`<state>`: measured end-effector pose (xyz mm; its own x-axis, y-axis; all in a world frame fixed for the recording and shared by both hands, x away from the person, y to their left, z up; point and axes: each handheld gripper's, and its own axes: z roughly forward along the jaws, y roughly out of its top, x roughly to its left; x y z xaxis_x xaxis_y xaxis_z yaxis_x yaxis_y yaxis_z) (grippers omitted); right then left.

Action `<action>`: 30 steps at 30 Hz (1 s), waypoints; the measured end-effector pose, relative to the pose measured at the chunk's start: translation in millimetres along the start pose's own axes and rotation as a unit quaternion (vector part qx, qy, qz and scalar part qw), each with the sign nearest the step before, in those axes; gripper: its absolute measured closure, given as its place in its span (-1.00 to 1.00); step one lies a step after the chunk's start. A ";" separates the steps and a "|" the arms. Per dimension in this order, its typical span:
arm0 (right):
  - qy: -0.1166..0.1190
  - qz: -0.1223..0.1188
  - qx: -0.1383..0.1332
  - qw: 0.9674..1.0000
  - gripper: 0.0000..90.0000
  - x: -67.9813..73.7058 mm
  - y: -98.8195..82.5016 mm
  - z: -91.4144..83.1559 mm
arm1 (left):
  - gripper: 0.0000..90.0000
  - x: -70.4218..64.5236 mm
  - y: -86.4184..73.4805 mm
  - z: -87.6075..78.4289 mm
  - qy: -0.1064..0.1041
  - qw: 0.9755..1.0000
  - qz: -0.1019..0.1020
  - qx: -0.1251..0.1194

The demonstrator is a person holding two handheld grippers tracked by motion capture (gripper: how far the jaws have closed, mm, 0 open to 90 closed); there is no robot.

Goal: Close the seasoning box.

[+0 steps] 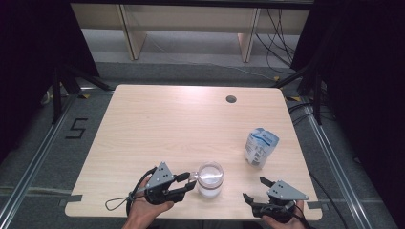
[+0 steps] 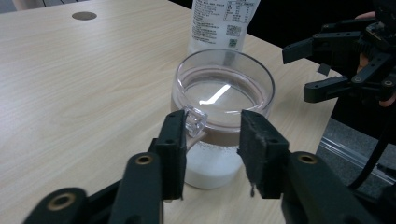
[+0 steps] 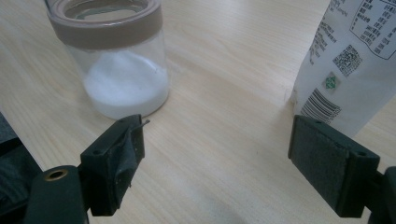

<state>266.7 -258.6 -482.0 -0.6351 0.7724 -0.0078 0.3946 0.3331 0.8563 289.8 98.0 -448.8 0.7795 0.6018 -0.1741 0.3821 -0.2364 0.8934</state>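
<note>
A clear jar (image 1: 210, 179) with a brownish lid band and white powder in its bottom stands near the table's front edge. My left gripper (image 1: 190, 181) reaches it from the left. In the left gripper view the jaws (image 2: 210, 140) stand apart around the lid's small clear tab (image 2: 195, 120), which sits beside the left pad and away from the right one. My right gripper (image 1: 253, 188) rests at the front right, wide open and holding nothing (image 3: 217, 158). It lies between the jar (image 3: 116, 56) and a white printed bag (image 3: 355, 60).
The white and blue bag (image 1: 260, 147) stands upright right of the jar, behind my right gripper. The light wooden table (image 1: 167, 124) has a round cable hole (image 1: 231, 99) at the far right. Dark stands and cables surround the table.
</note>
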 end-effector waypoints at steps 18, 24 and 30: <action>0.040 0.013 -0.024 0.999 -0.65 -2.3 0.2 0.8 | -0.35 5.3 -21.7 -15.6 0.019 0.999 -0.022 0.025; 0.043 0.014 -0.029 0.999 -0.65 -4.1 -0.7 0.7 | -0.39 7.5 -28.1 -20.7 0.025 0.999 -0.027 0.026; 0.040 0.020 -0.028 0.999 -0.65 -3.8 -0.8 0.0 | -0.44 6.2 -37.1 -20.5 0.027 0.998 -0.032 0.037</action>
<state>268.8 -261.8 -482.6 -0.6712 0.7384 0.0654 0.3840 0.2708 0.8827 270.3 126.1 -474.5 0.7258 0.6566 -0.2052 0.4670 -0.2512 0.8478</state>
